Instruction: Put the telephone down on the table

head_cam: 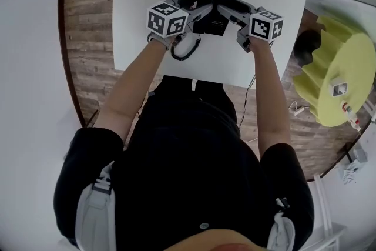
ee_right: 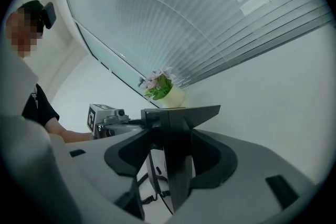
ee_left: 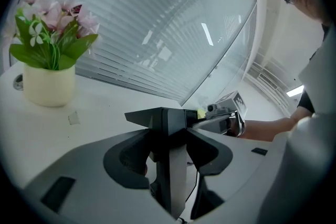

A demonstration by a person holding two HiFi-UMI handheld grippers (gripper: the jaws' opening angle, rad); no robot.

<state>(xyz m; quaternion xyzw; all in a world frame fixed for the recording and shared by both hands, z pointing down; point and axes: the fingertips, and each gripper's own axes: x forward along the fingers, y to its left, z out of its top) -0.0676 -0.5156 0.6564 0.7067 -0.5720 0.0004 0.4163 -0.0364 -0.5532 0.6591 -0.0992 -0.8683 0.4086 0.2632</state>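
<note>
Two grey hand-held tools are flanking a black desk telephone (head_cam: 211, 23), which is sitting over the middle of the white rectangular table (head_cam: 147, 38), squarely between them and about as near one as the other. Both the left gripper (ee_left: 165, 115) and the right gripper (ee_right: 178, 112) are showing their black jaws drawn fully together with nothing pinched between them. The telephone is lying beside and below each pair. Its coiled black cord (head_cam: 185, 51) is looping toward the person on the left gripper's side. Whether the set is already resting on the tabletop is hard to judge from above. A cream pot (ee_left: 48, 85) is holding pink flowers with green leaves (ee_left: 50, 29) at the table's far corner, well apart.
</note>
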